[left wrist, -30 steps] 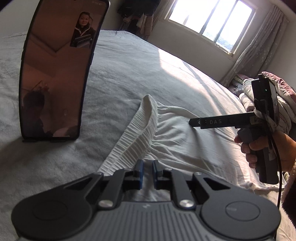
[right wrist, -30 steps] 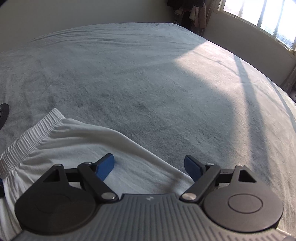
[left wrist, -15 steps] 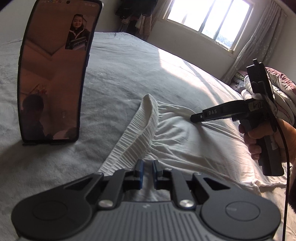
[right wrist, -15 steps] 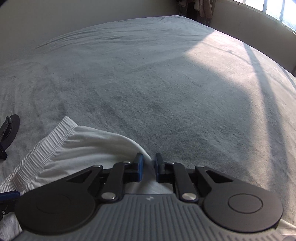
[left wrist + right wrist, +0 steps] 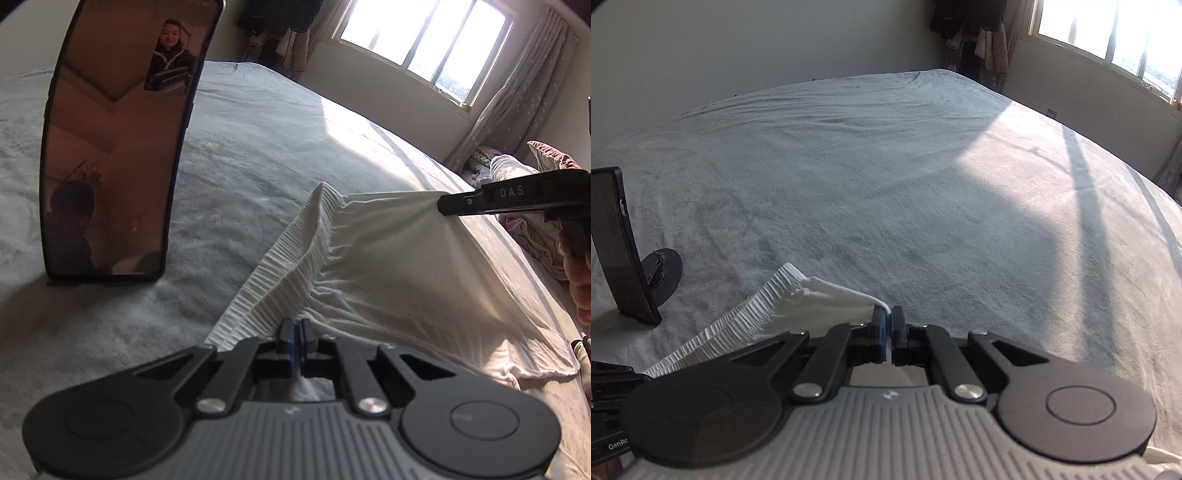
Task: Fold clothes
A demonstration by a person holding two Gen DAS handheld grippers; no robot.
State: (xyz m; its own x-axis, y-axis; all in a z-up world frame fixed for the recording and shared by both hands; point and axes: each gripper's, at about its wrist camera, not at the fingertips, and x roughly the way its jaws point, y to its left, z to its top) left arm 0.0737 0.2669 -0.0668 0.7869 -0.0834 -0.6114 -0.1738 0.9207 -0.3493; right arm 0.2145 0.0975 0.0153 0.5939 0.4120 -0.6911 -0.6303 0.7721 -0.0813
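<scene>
White shorts point(image 5: 388, 266) with a ribbed elastic waistband lie on the grey bed point(image 5: 258, 147). My left gripper point(image 5: 295, 332) sits low at the near end of the waistband, its jaws closing tight on the ribbed cloth. My right gripper point(image 5: 443, 205) pinches the far edge of the fabric and holds it up off the bed, so the cloth hangs like a tent. In the right wrist view the right gripper point(image 5: 889, 325) has its jaws closing the last bit on a white corner of the shorts point(image 5: 812, 299).
A phone point(image 5: 118, 147) stands upright on a round-footed stand point(image 5: 665, 273) left of the shorts. Bundled clothes point(image 5: 535, 162) lie at the right edge. A person's hand point(image 5: 580, 280) grips the right tool. The grey bed point(image 5: 923, 184) stretches towards the window.
The right gripper went from wide open to shut on the fabric edge, then rose and pulled the cloth up taut. The left gripper's jaws narrowed; it stayed in place.
</scene>
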